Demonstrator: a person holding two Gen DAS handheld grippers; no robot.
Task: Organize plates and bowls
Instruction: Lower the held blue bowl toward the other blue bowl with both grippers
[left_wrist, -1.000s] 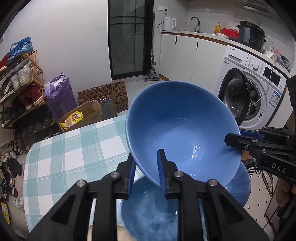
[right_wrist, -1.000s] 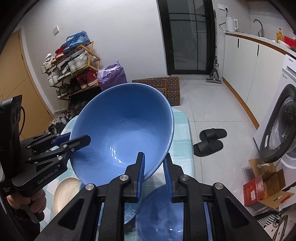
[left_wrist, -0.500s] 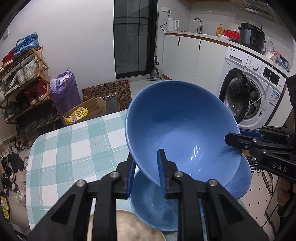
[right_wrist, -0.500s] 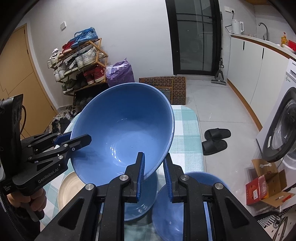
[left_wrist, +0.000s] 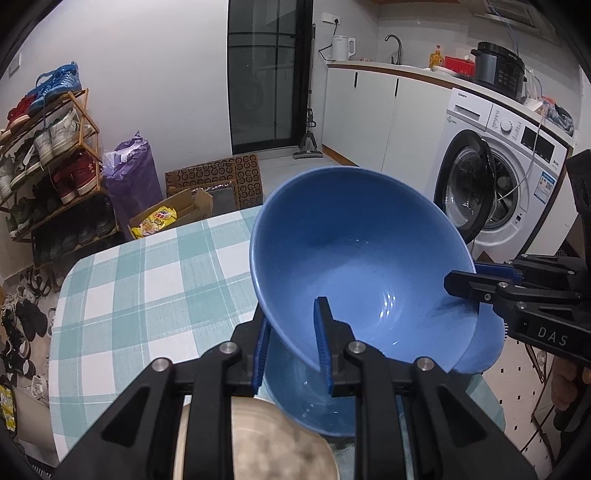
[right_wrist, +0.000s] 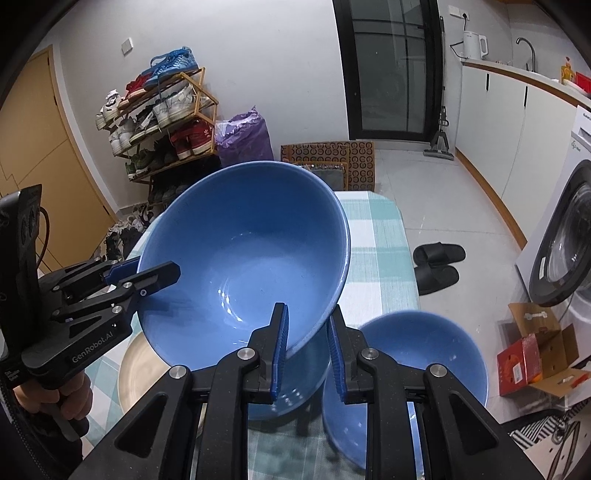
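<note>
I hold one large blue bowl (left_wrist: 362, 266) tilted in the air above the table (left_wrist: 147, 288), its opening facing both cameras. My left gripper (left_wrist: 291, 343) is clenched on the bowl's near rim, one of its fingers (left_wrist: 321, 332) inside the bowl and the other under the outer wall. My right gripper (right_wrist: 306, 347) is clenched on the rim in the same way, at about 5 o'clock on the bowl as seen from the right wrist.

Below the lifted bowl, a second blue bowl (left_wrist: 317, 402) sits on the checked cloth, directly beneath it. A third blue bowl (right_wrist: 406, 380) stands just beside that one, at 3 o'clock from it in the right wrist view. A beige plate (right_wrist: 142, 373) lies at 9 o'clock from the second bowl, partly hidden by the left gripper's body.

A hand (right_wrist: 70, 398) grips the left gripper's handle at the lower left edge.
</note>
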